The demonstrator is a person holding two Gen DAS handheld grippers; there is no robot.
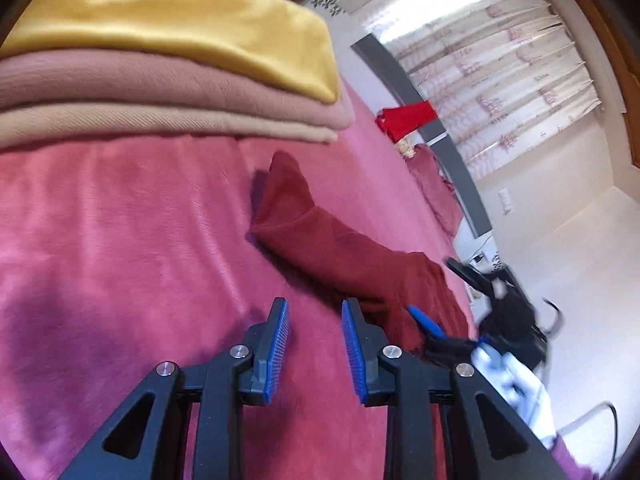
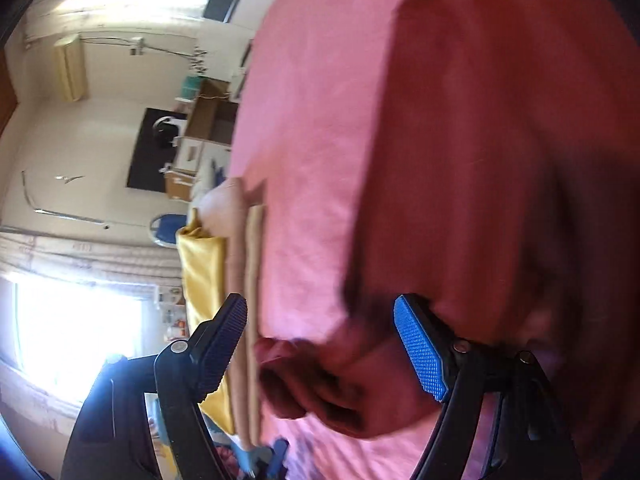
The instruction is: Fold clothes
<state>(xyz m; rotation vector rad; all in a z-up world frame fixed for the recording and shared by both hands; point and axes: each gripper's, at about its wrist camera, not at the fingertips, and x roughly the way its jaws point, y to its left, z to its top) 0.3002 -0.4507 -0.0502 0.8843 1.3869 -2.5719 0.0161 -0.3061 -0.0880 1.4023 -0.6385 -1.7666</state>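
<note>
A dark red garment (image 1: pixel 340 248) lies in a long rumpled strip on the pink bedspread (image 1: pixel 120 240). My left gripper (image 1: pixel 316 340) hovers open over the bedspread just left of the garment's near end, with nothing between its blue pads. In the left wrist view my right gripper (image 1: pixel 430 326) shows at the garment's near right edge, held by a gloved hand (image 1: pixel 504 368). In the right wrist view my right gripper (image 2: pixel 328 348) stands wide open, and the bunched end of the dark red garment (image 2: pixel 480 160) lies between its fingers. That view is blurred.
A stack of folded clothes (image 1: pixel 168 80), yellow on top of pinkish and tan layers, sits at the upper left of the bed; the folded stack (image 2: pixel 204 272) also shows in the right wrist view. A bright red cloth (image 1: pixel 404 120) lies by the grey bed frame (image 1: pixel 452 144). The floor (image 1: pixel 580 260) lies beyond.
</note>
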